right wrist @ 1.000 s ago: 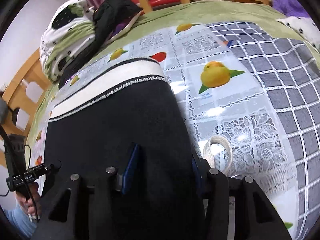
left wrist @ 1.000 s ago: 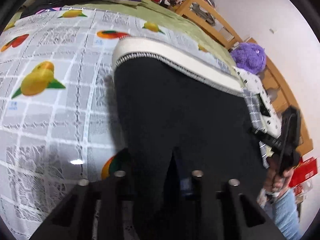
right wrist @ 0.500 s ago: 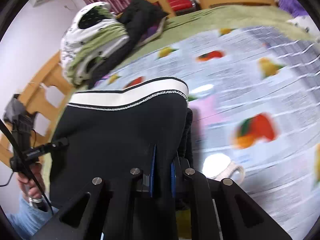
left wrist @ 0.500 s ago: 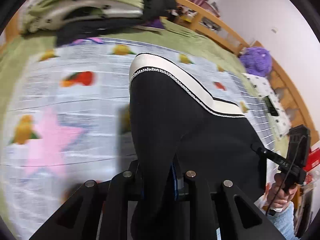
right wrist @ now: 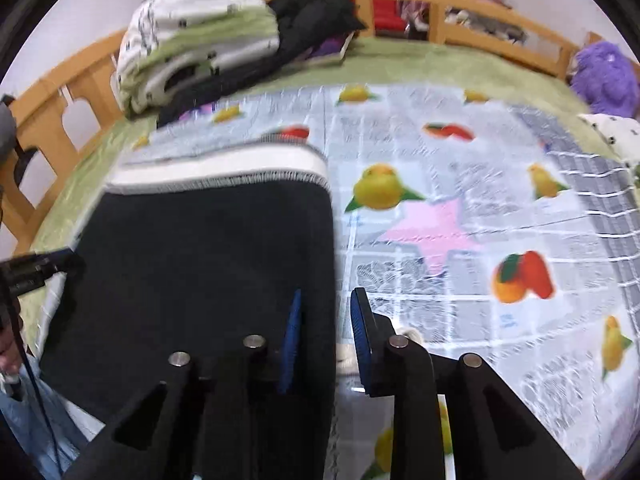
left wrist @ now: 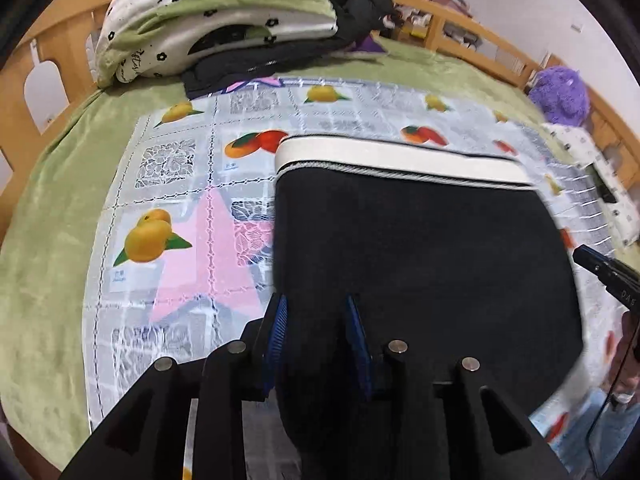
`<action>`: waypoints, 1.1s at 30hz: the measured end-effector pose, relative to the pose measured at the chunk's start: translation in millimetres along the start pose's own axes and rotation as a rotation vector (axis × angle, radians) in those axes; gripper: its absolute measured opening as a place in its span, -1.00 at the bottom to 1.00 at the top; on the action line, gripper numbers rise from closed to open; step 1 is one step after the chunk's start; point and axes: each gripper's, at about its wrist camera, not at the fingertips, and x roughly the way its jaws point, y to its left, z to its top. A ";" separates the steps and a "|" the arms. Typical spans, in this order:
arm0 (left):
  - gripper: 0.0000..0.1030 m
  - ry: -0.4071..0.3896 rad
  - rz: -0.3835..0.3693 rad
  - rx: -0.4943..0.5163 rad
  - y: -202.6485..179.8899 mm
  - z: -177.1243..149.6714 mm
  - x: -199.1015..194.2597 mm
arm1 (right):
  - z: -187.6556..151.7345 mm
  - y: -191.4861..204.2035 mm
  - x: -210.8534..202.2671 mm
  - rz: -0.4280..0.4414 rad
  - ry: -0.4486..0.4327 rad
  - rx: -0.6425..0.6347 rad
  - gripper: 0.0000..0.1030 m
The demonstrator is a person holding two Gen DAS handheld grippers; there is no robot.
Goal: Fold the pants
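Black pants [left wrist: 420, 256] with a white waistband [left wrist: 400, 158] trimmed in black-and-white stitching: laid flat on the fruit-printed cloth [left wrist: 176, 184] that covers the middle of the bed, waistband toward the far side, dark body running to the near edge under both grippers. In the right wrist view the pants [right wrist: 208, 256] fill the left half of the cloth [right wrist: 460, 184]; that view is blurred.

Left gripper [left wrist: 316, 334]: blue-padded jaws parted a moderate way, straddling the near left edge of the pants, fabric lying between the pads; whether the pads touch the fabric cannot be told.

Right gripper [right wrist: 326, 332]: jaws likewise parted, the left pad over the black fabric, the right pad over the cloth just beside the pants' right edge. A pale looped cord [right wrist: 408, 334] shows beside the right pad.

Surroundings, left wrist view:
- Green blanket [left wrist: 52, 216], under the cloth, reaching the bed's edges.
- Folded white-and-green quilt with black flowers [left wrist: 216, 20], far left corner of the bed.
- Black jacket [left wrist: 280, 54], under and beside the quilt.
- Wooden bed rail [left wrist: 472, 36], along the far and left edges.
- Purple plush toy [left wrist: 560, 94], far right corner.
- White flower-print pillow [left wrist: 588, 176], right edge.
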 end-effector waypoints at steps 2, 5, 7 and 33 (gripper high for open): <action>-0.42 -0.026 -0.043 -0.011 -1.4 -6.9 -16.5 | -7.3 5.8 -23.3 0.038 -0.058 0.001 -0.51; -0.28 -0.044 -0.088 -0.013 -7.5 -28.0 -29.7 | -24.0 19.6 -33.7 0.091 -0.090 -0.013 -0.51; -0.28 -0.034 -0.132 -0.039 -8.5 -49.4 -28.4 | -40.4 26.8 -26.6 0.107 -0.075 -0.017 -0.52; -0.14 -0.094 -0.068 0.014 -34.9 48.7 37.6 | 55.8 39.3 54.4 0.082 -0.110 -0.071 -0.49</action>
